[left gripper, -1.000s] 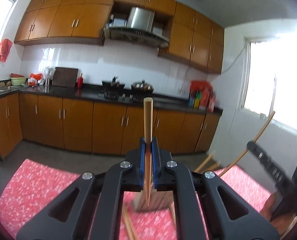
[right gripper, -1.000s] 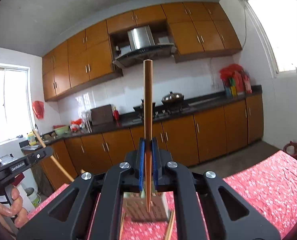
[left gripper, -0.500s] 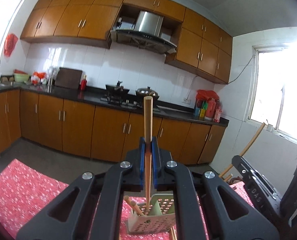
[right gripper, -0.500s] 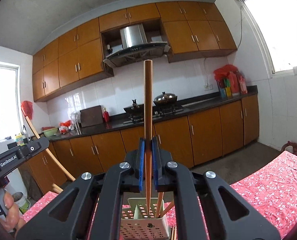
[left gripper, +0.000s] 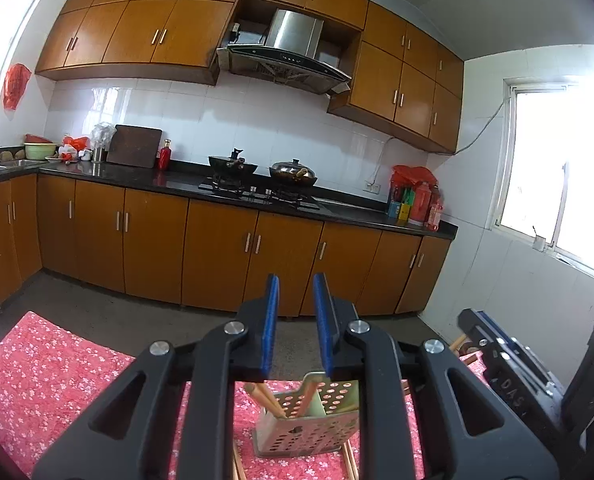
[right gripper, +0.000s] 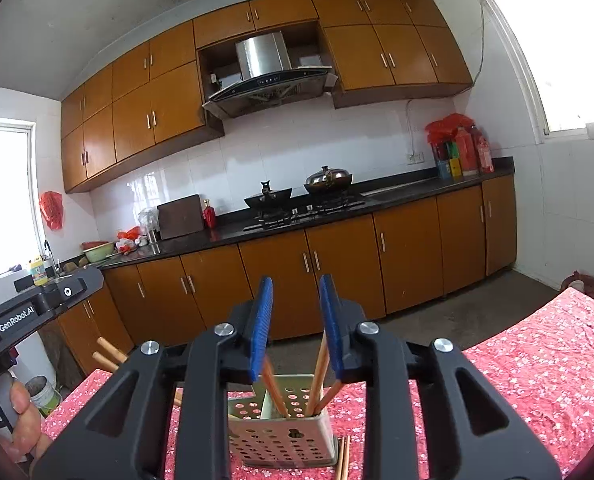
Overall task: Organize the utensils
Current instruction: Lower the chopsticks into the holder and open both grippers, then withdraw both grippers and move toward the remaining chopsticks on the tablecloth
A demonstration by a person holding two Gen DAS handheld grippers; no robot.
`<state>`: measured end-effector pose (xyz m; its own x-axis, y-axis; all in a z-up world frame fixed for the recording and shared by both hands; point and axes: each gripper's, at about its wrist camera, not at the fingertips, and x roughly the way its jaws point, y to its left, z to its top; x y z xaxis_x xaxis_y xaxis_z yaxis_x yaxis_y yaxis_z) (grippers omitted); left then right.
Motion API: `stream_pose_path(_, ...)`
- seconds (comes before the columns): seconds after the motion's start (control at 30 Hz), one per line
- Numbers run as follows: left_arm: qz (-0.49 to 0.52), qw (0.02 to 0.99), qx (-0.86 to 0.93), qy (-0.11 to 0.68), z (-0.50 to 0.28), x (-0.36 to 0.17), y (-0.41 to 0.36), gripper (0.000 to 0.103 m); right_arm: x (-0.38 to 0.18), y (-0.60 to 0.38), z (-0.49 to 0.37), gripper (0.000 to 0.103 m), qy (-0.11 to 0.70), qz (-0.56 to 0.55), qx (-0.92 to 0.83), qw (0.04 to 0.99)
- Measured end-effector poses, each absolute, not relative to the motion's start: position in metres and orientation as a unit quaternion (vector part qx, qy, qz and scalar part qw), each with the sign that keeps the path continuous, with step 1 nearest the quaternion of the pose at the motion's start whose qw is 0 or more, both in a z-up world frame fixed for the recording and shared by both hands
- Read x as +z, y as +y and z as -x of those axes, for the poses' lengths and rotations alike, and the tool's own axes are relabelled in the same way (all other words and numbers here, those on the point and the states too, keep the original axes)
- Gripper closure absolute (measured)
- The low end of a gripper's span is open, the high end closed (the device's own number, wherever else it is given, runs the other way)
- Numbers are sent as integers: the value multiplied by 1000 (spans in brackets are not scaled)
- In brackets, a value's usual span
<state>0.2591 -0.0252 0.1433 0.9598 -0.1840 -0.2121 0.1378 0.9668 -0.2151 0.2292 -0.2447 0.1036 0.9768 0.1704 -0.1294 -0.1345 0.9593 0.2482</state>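
I stand at a table under a red flowered cloth (right gripper: 537,360), with the kitchen's orange cabinets and the stove across the floor in front of me. On the cloth, right under both of my tools, stands the perforated utensil holder (right gripper: 281,436), pale and upright, with a divider inside. My left gripper (left gripper: 295,320) hangs just above it, and its blue jaws have just been opening; nothing is between them now, and through the gap I see only the cabinets behind. My right gripper (right gripper: 295,324) is the same: jaws just parted, a clear gap, nothing gripped. In the right view, chopsticks (right gripper: 317,376) lean inside the holder, their tops rising up behind my blue pads, apart from them as far as I can judge. In the left view I see more sticks leaning in the near compartment; which compartment each one sits in I cannot tell for sure.

So I judge this drop as done: the sticks are in the holder and both tools are free. Work is left, though. Loose chopsticks (right gripper: 343,458) lie flat on the cloth just beside the holder's base, and a few more stick ends (right gripper: 111,354) show at the left near my other hand. Those I take to be next for picking up
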Motion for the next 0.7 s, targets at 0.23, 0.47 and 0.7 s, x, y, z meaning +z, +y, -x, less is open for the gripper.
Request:
stream_pose_path(0.23, 99, 986, -64, 116, -227, 151, -6, 80, 111, -263, -198, 77, 82, -111, 56, 989)
stream_pose_path(0.47, 82, 983, -23, 161, -182, 114, 33, 75, 43, -293, -185, 77, 208, -118, 19, 971)
stream_pose_path(0.7, 75, 950, 14, 301, -181, 18, 62, 75, -69, -276, -206, 80, 410, -156, 90, 894)
